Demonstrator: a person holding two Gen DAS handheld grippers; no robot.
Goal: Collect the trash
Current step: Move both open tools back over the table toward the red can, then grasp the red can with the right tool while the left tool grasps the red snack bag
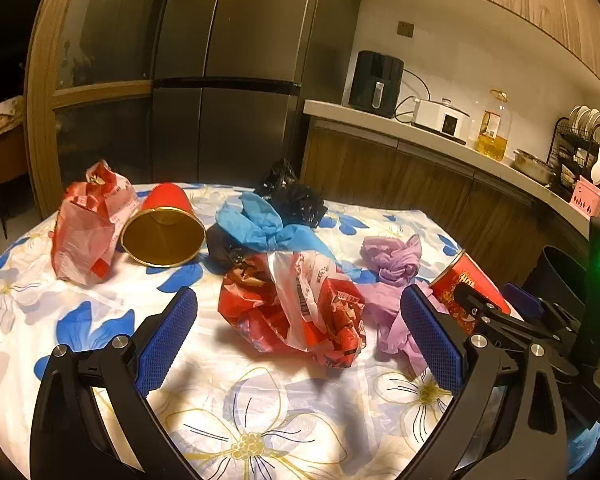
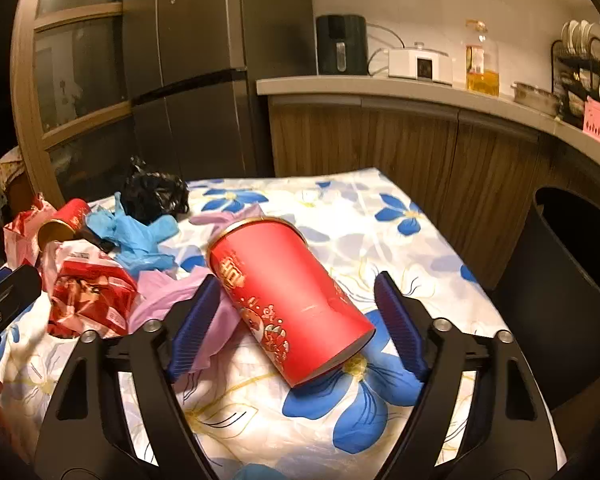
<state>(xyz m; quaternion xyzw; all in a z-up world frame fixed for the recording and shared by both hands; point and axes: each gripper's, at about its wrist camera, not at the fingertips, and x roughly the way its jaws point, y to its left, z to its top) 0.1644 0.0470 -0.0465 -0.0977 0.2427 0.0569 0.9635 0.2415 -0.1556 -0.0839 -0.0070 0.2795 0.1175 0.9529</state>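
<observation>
A red cylindrical can (image 2: 288, 300) lies on its side on the flowered tablecloth (image 2: 340, 208), between the open fingers of my right gripper (image 2: 296, 320), which do not touch it. My left gripper (image 1: 300, 336) is open just in front of a crumpled red and white plastic bag (image 1: 296, 312). Other trash on the table: a purple bag (image 1: 392, 260), a blue bag (image 1: 268, 224), a black bag (image 1: 292, 196), a red cup with gold inside (image 1: 164, 232) and another red and white bag (image 1: 84, 232). The right gripper and red can (image 1: 472, 284) show at the right of the left wrist view.
A dark bin (image 2: 572, 280) stands off the table's right edge. A counter (image 2: 380, 86) with appliances, an oil bottle and a dish rack runs behind. A tall dark fridge (image 1: 236, 80) stands behind the table.
</observation>
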